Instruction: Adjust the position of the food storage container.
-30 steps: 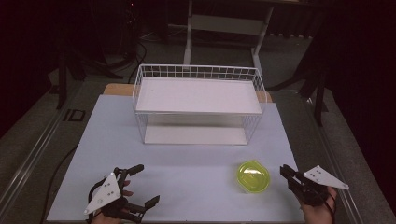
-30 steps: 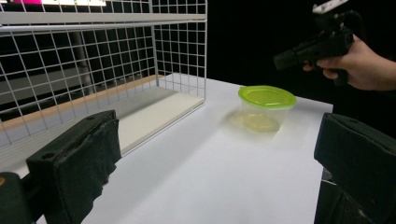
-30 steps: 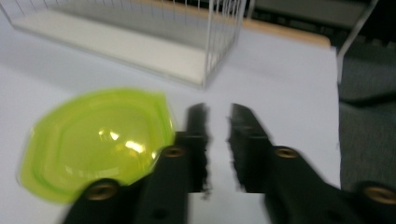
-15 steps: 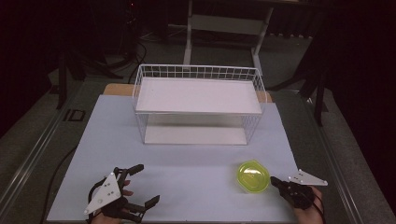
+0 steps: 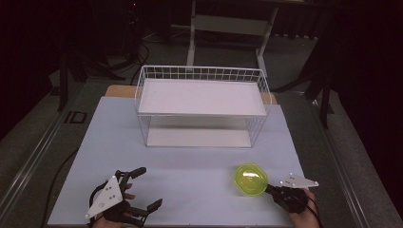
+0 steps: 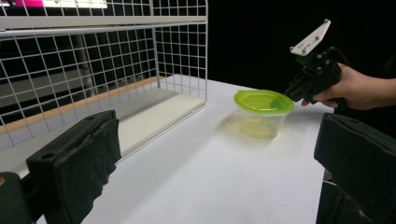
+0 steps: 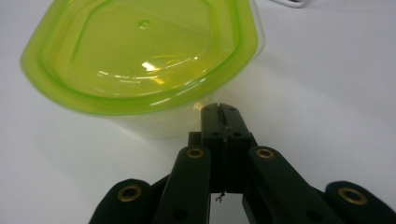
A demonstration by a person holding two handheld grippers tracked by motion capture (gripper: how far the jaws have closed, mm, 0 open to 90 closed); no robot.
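From above, my right hand-held gripper (image 5: 272, 190) sits pressed together, empty, its tip at the green-lidded container (image 5: 250, 179) on the bench (image 5: 199, 190); I should spread it before grasping; my left hand-held gripper (image 5: 145, 190) rests spread; in the right gripper view, the container (image 7: 140, 70) lies just ahead.

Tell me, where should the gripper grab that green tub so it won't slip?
Probably across the clear body of the tub, just under the green lid, coming in level from the person's side. The lid's rim sticks out past the walls, so it would catch on the pads. The right gripper is shut beside it, so it must open first.
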